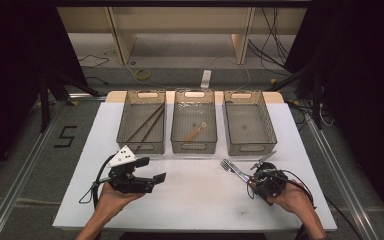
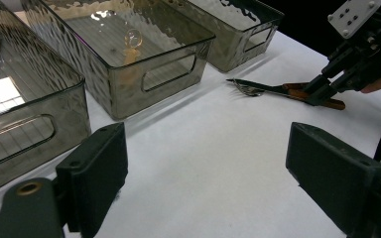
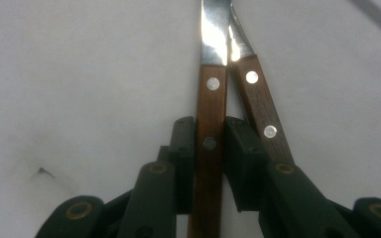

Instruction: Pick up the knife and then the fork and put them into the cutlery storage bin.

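The right hand [image 1: 294, 199] is resting low on the worktop [image 1: 200, 200], its right gripper [image 3: 210, 144] clamping a wooden knife handle [image 3: 211, 148], probably beside a fork [image 2: 250, 89]; the left gripper [image 2: 206, 163] is hovering wide open, holding nothing.

I see three clear bins in a row at the far edge of the white table [image 1: 195, 200]. The left bin [image 1: 141, 121] holds long brown sticks, the middle bin [image 1: 194, 120] a wooden utensil [image 1: 196, 132], and the right bin [image 1: 249, 122] nothing I can make out. My left gripper [image 1: 152, 170] rests near the left bin, jaws apart. My right gripper [image 1: 254, 176] sits at the handles of a fork [image 1: 230, 168] and a second metal utensil [image 1: 263, 160] lying before the right bin.
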Demonstrator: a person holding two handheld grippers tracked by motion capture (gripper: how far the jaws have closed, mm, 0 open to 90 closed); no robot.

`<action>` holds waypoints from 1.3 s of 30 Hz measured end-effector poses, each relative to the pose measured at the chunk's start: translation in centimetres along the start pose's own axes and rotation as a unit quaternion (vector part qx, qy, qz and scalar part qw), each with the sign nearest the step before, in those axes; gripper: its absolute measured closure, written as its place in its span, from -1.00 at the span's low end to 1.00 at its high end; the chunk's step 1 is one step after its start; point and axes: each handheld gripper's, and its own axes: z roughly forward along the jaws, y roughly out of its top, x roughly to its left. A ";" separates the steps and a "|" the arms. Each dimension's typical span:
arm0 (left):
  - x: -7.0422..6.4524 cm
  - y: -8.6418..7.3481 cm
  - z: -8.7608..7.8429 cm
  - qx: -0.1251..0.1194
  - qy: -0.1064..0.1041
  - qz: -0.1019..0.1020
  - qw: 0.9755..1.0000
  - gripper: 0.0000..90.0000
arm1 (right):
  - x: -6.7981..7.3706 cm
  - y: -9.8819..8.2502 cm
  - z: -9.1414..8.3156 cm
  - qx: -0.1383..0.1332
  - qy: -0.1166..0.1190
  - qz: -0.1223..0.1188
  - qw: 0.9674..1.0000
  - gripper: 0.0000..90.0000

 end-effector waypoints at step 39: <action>0.2 0.0 -0.3 -0.019 -0.001 -0.006 1.000 -0.64 | -1.5 1.1 -4.8 -0.085 -0.004 -0.002 0.996 0.71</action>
